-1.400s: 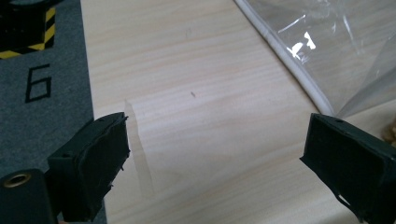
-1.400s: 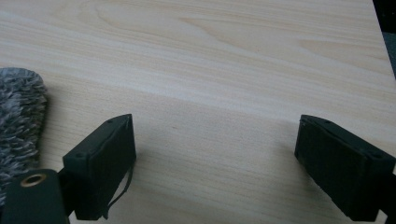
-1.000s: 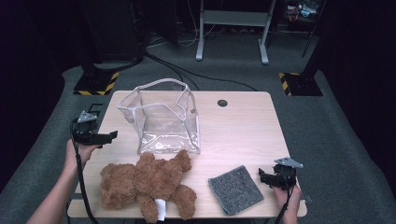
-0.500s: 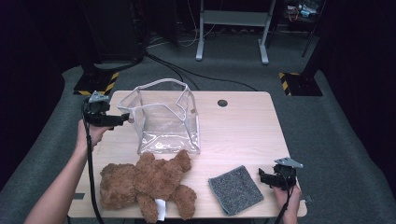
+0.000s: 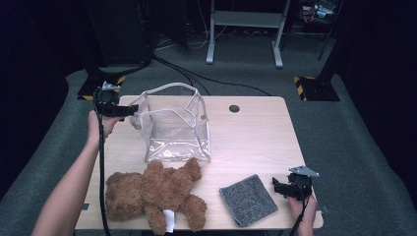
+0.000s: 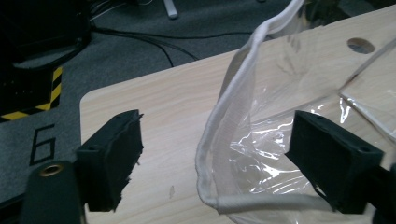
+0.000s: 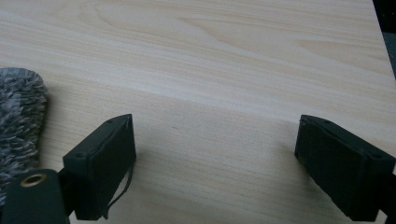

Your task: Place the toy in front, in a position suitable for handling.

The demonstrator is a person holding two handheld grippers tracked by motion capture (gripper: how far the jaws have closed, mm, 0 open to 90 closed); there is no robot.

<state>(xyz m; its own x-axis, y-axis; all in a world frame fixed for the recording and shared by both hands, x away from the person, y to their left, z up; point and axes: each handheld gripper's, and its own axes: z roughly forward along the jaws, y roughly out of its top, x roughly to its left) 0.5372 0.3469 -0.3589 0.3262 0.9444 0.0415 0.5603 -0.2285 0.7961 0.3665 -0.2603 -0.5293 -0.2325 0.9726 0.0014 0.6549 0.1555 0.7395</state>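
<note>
So we've got the left hand-held gripper [image 5: 132,110] right at the clear bag's [image 5: 174,129] white rim on the desk's [image 5: 255,132] left side, jaws closing in around that rim but not pinching it yet, way nearer than the right.

A brown teddy bear [image 5: 155,196] lies on the pale wooden tabletop [image 5: 255,137] toward its 7 o'clock corner, with a white tag at its lower edge. A grey fuzzy cloth [image 5: 248,199] lies flat toward 5 o'clock, apart from the bear. A small round hole [image 5: 234,108] sits in the tabletop near 12 o'clock. Beyond the tabletop, black cables [image 5: 196,78] cross the grey carpet, where a metal stand [image 5: 243,29] rises at 12 o'clock, and yellow-black striped blocks [image 5: 307,84] sit at 2 o'clock.
</note>
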